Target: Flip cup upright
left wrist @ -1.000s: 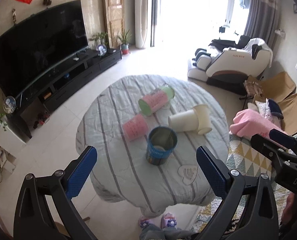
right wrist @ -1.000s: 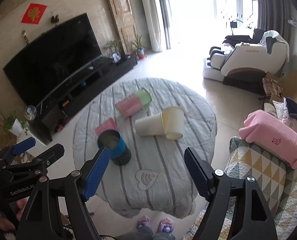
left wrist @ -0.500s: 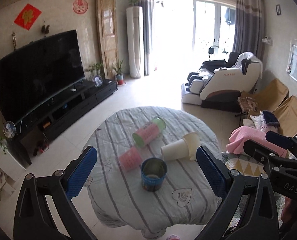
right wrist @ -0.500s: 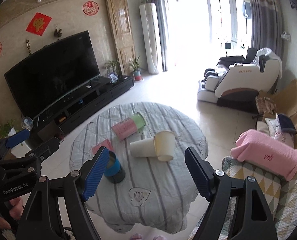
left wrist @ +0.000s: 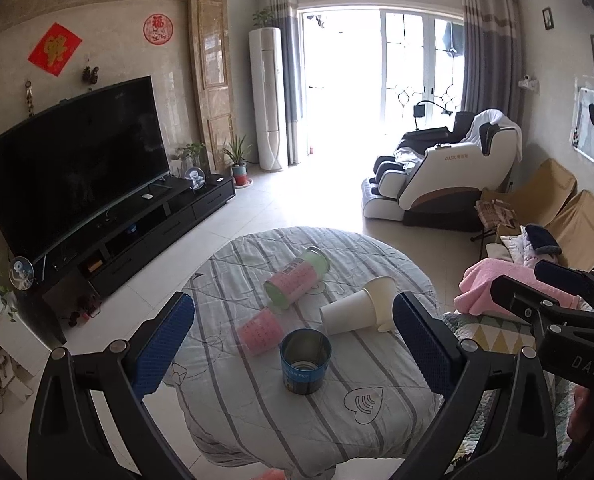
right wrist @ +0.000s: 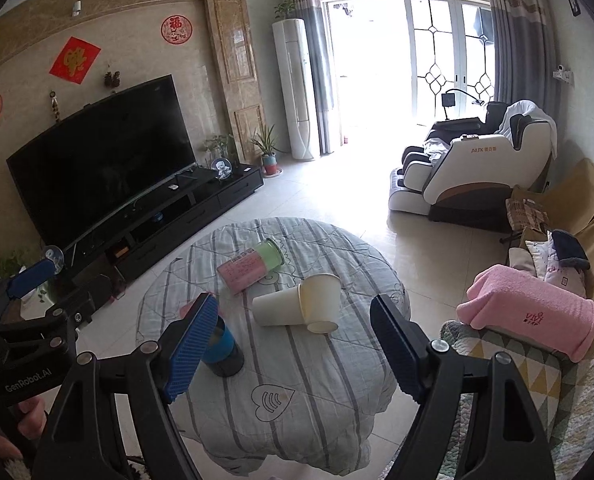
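Observation:
On a round table with a striped grey cloth (left wrist: 257,408) (right wrist: 337,392) lie several cups on their sides: a green cup with a pink label (left wrist: 297,282) (right wrist: 251,266), a pink cup (left wrist: 259,330), and two white paper cups (left wrist: 357,310) (right wrist: 297,306) lying against each other. A blue tin (left wrist: 305,366) (right wrist: 221,350) stands upright. My left gripper (left wrist: 293,348) is open and empty, well above and short of the table. My right gripper (right wrist: 293,346) is open and empty, likewise back from the cups.
A black TV and low cabinet (left wrist: 77,168) stand at left. A massage chair (left wrist: 445,176) is at the back right. A sofa with a pink towel (right wrist: 529,312) and patterned blanket borders the table's right side. Tiled floor surrounds the table.
Both grippers have pulled back and tilted up from the table, so the cups look smaller and lower and more of the room shows. The cups have not moved.

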{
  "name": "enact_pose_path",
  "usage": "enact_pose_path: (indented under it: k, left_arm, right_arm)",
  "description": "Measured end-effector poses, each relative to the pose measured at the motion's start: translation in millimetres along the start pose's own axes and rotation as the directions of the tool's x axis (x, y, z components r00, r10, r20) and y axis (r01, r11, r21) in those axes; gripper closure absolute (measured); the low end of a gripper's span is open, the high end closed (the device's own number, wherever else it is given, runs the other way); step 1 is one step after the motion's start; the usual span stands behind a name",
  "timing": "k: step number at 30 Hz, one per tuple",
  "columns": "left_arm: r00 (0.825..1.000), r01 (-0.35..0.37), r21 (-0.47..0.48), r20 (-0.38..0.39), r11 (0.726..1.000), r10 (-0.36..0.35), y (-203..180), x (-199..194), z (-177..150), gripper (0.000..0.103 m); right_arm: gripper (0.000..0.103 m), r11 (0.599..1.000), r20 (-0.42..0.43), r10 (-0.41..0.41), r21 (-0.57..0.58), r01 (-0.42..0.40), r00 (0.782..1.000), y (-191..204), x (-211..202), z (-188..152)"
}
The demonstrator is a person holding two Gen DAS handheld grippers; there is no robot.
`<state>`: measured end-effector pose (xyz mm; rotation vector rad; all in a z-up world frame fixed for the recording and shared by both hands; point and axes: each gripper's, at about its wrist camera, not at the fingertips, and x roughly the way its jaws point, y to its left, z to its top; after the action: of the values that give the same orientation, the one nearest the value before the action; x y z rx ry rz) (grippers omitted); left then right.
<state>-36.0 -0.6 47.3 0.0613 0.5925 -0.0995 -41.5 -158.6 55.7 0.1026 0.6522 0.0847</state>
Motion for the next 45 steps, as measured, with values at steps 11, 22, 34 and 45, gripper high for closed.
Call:
enact_pose_path:
  k: [11,22,34,45]
  left_arm:
    - [1.0,-0.009,-0.008,0.002,1.0,0.009,-1.3,-2.8,0.0,0.002]
    - [1.0,-0.008,-0.009,0.001,1.0,0.008,-1.0,-2.5,0.8,0.002]
    - [1.0,-0.009,-0.013,0.005,1.0,0.009,-3.1,-6.8,0.6,0.002]
    - [1.0,-0.009,-0.014,0.005,1.0,0.009,-3.1,-6.7,0.6,0.002]
  right_arm:
    - [0.023,1.0,-0.002,-0.003,-0.002,0.003,1.0,0.5,-0.7,-0.4]
    - [0.023,1.0,-0.009,-0.005,0.005,0.005,1.0,-0.8,-1.4,-0.8]
    - [0.023,1.0,-0.019,-0.006,0.007,0.006,1.0,-1.9,-2.7,-2.8]
    - [0.023,1.0,-0.028,-0.003,0.01,0.003,1.0,-5.4,0.4,-4.1]
